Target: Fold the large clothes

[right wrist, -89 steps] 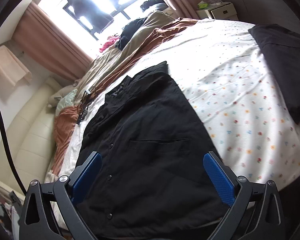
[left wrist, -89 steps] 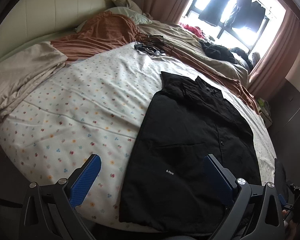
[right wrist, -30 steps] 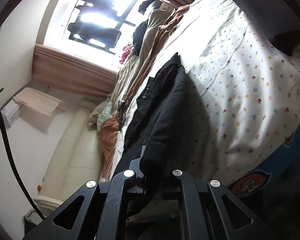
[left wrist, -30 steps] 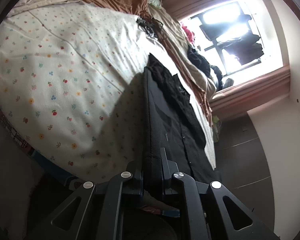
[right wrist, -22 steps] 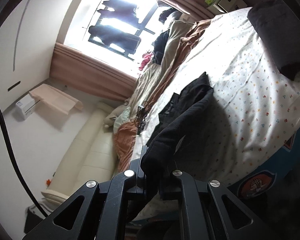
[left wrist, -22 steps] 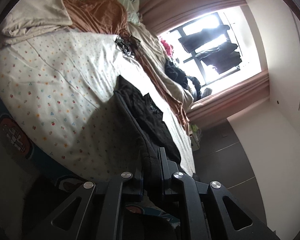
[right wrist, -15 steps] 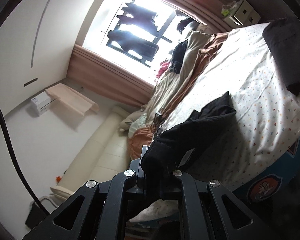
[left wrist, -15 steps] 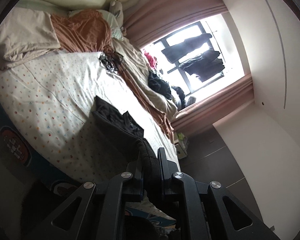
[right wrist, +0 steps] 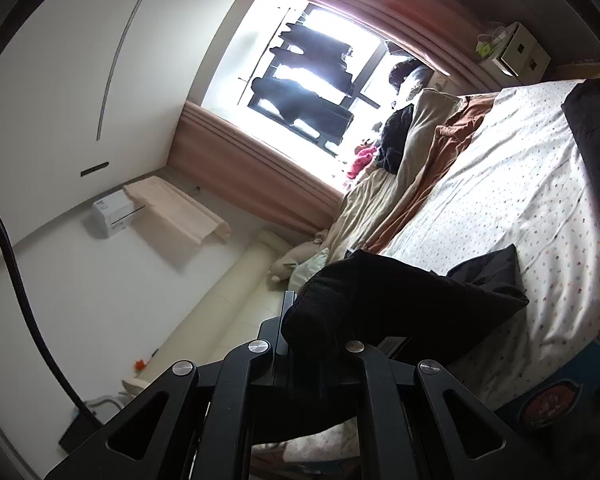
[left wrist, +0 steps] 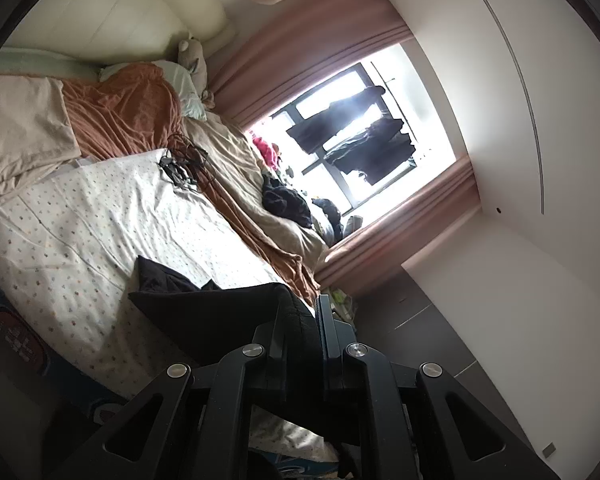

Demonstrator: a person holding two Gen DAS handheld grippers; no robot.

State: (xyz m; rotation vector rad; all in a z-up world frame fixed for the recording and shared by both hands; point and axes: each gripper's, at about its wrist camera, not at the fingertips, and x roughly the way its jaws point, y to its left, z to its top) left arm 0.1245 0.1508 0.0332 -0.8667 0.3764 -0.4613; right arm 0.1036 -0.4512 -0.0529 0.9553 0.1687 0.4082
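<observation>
The left tool (left wrist: 300, 312) is clamped narrow on an edge of the black garment (left wrist: 204, 312), and the bunched cloth hides its fingertips almost wholly. From that grip the garment stretches away to the left in the left wrist view and hangs lifted above the bed (left wrist: 80, 216), with only its far end resting on the spotted sheet. How much of the garment droops below the tool cannot be made out, since the black frame of the tool covers the lower part of the picture.

The left wrist view alone shows the head of the bed: a cream pillow (left wrist: 24, 128), a rust-brown blanket (left wrist: 128, 116), a tangle of dark cables (left wrist: 184, 164) on the sheet, and a soft toy (left wrist: 192, 56) against the headboard (its shape is hard to read). Both views take in the bright window (left wrist: 364, 132) with dark clothes hung outside it, too backlit for detail.

The right tool (right wrist: 312, 316) is likewise closed tight on another edge of the garment, which bulges over its fingers and hides them. The right wrist view alone shows a wall-mounted air unit (right wrist: 114, 212), a dark folded cloth (right wrist: 596, 140) cut off at the right edge, and pale boxes (right wrist: 516, 52) beside the curtain (right wrist: 260, 184).
</observation>
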